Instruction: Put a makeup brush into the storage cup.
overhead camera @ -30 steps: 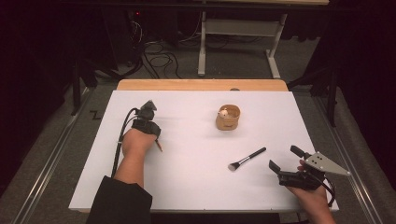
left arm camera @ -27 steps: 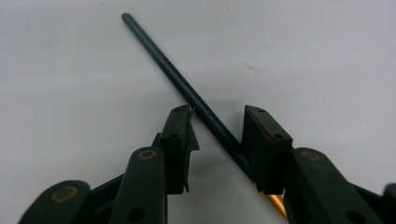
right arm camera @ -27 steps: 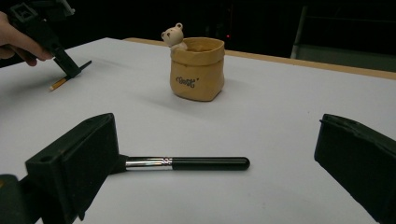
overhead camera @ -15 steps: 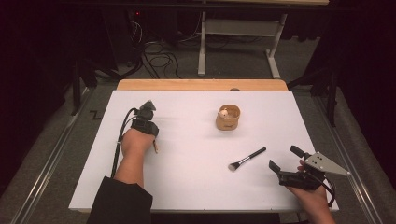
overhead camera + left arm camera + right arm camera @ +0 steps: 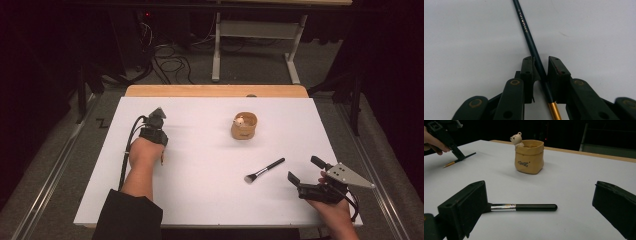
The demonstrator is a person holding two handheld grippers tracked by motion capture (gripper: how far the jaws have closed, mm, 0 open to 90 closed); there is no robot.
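On the left half of the white table (image 5: 210,200) my left gripper (image 5: 161,159) points down at the surface, and in the left gripper view a thin dark pencil (image 5: 531,42) with a gold band near its lower end runs up between the jaws. These jaws have just been closing; they now stand narrow on either side of the shaft, the right one seeming to meet it while a sliver of gap shows at the left, so I cannot say for certain that the pads press it. From the right gripper view the pencil lies flat on the table, with the left gripper set down over it. My right gripper (image 5: 309,170) rests near the right front corner of the table with its jaws spread wide and nothing between the pads. Just beyond it lies a makeup brush (image 5: 524,207) with a black handle and silver ferrule, its bristle end hidden behind the left jaw in the right gripper view. Farther back, near the middle of the table, stands a tan pouch-shaped holder (image 5: 244,126), upright, with a small bear figure (image 5: 516,138) peeking over its rim. Pencil and holder are well apart.
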